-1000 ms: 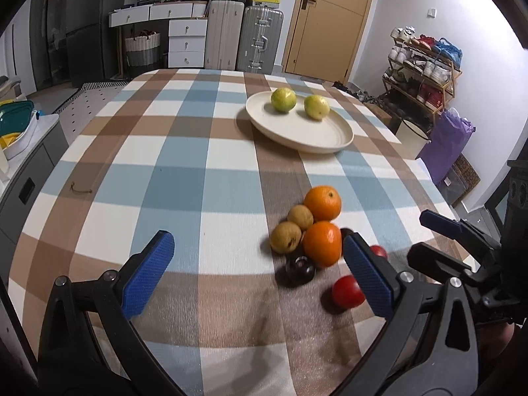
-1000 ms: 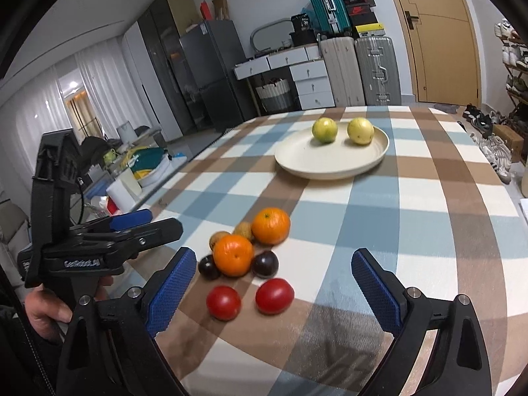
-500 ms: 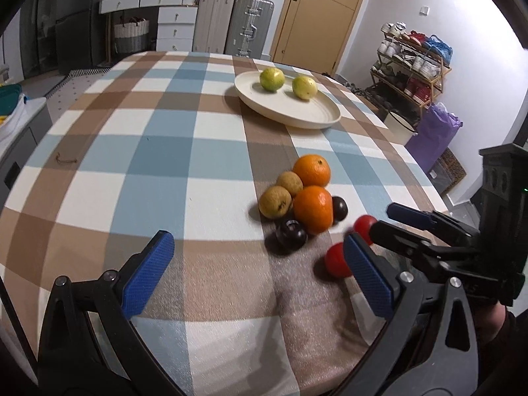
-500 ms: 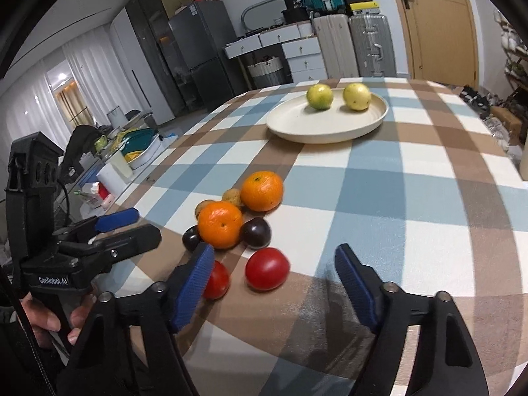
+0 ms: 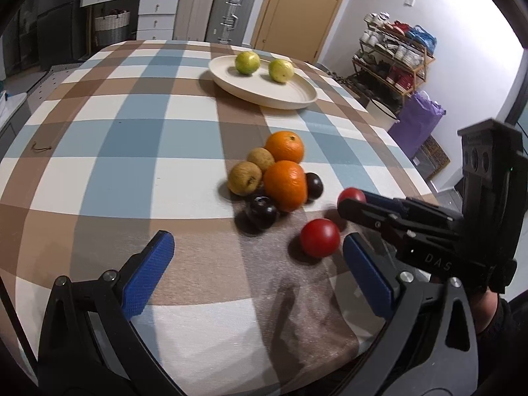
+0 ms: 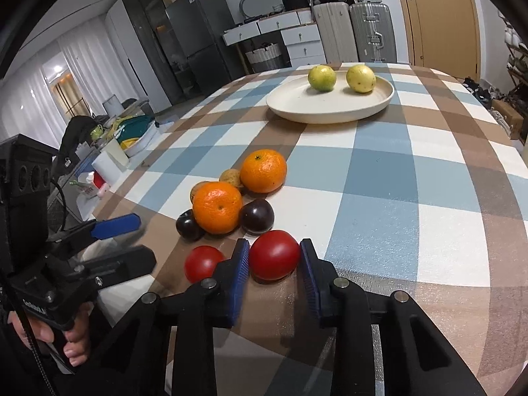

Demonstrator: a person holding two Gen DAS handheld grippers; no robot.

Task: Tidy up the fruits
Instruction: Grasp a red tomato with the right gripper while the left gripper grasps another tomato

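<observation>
Your right gripper (image 6: 274,259) has its two blue pads pressed against either side of a red tomato (image 6: 274,254), which sits on the checked tablecloth (image 6: 412,198) at the near edge of the fruit cluster. Just to its left lies a second tomato (image 6: 203,263), apart from the pads. Beyond them, touching one another, are two dark plums (image 6: 256,216), two oranges (image 6: 217,207) and two small brown fruits (image 6: 231,176), the farther orange sitting to the right of the nearer one. Far across the table, well apart from the cluster, a cream plate (image 6: 297,109) holds two yellow-green fruits (image 6: 322,78) side by side. Your left gripper (image 5: 257,274) hangs over the near part of the table with its jaws spread wide and nothing between them; in its view the second tomato (image 5: 319,237) lies just ahead of its right pad, and the right gripper (image 5: 359,201) reaches in from the right, covering most of the gripped tomato (image 5: 350,194). Behind the table stand suitcases (image 6: 371,33), white drawers (image 6: 303,44) and a wooden door (image 6: 439,16), with a shoe rack (image 5: 392,56) and a purple bag (image 5: 417,122) off to the right.
</observation>
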